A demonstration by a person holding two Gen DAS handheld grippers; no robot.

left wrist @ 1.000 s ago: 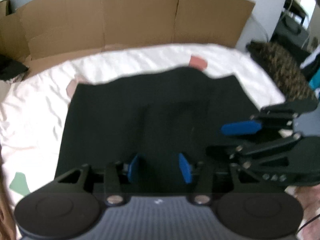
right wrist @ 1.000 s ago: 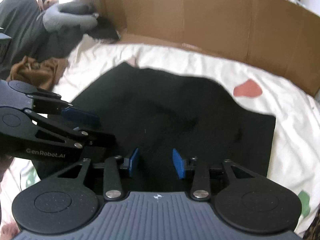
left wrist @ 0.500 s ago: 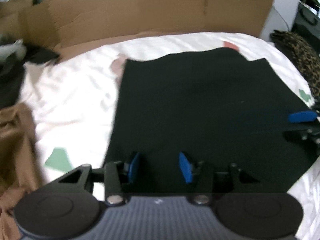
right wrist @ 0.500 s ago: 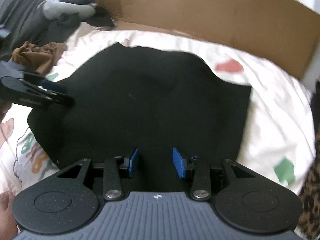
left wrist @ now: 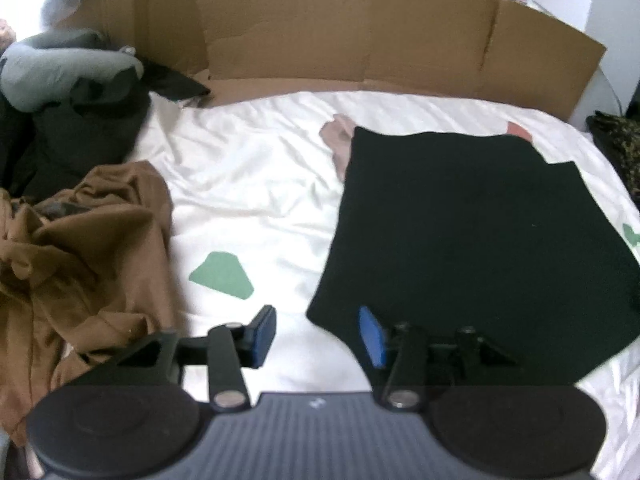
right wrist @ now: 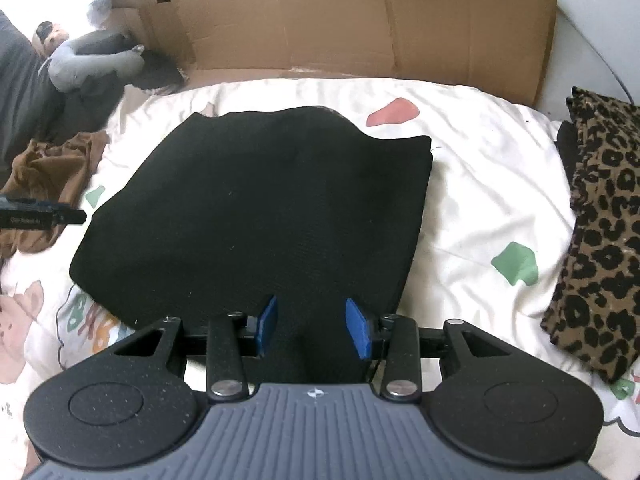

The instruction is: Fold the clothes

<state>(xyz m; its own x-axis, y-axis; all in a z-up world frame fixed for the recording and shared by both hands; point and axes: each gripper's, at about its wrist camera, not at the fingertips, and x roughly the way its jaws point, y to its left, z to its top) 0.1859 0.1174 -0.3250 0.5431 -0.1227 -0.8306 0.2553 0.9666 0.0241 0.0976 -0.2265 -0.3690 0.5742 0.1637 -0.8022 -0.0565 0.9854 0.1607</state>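
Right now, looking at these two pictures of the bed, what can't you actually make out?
- Black garment: its near edge, in the right wrist view, hidden by the right gripper.
- Brown garment: cut off by the left wrist view's left edge.
- Leopard-print fabric: runs off the right wrist view's right edge.
- Left gripper: only a sliver shows in the right wrist view; its label is too small to read.

Folded garment (right wrist: 256, 216) flat at bed (right wrist: 472, 184) centre, crumpled garment (left wrist: 80, 248) on bed at its 9 o'clock, clothes pile (left wrist: 68, 120) at 10 o'clock, cardboard (right wrist: 360, 28) upright behind at 12 o'clock, patterned cloth (right wrist: 600, 220) at 3 o'clock.
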